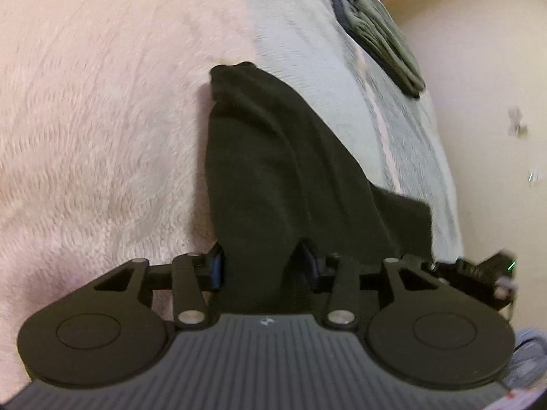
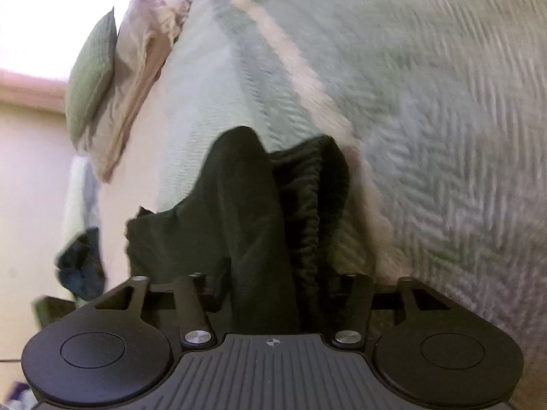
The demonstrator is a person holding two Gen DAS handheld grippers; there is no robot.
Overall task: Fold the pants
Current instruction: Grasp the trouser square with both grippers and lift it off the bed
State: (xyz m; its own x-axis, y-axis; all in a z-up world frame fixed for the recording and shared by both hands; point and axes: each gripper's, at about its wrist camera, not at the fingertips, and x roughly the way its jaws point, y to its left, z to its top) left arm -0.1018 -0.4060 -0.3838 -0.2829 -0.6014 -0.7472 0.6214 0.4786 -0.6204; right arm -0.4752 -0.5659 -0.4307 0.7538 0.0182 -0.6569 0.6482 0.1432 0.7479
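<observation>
Left wrist: dark pants (image 1: 273, 177) bunched, draped on bed (image 1: 102, 102).

One pair of dark pants (image 1: 273, 171), two grippers (image 1: 263, 263) (image 2: 273, 287), two pillows (image 2: 90, 75) (image 2: 136, 68), one folded olive garment (image 1: 379, 34).

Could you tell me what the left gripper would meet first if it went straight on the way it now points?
The dark pants: the left gripper already has their cloth between its jaws, and the fabric runs on ahead. Beyond them probably lies the pink blanket, though depth is unclear.
</observation>
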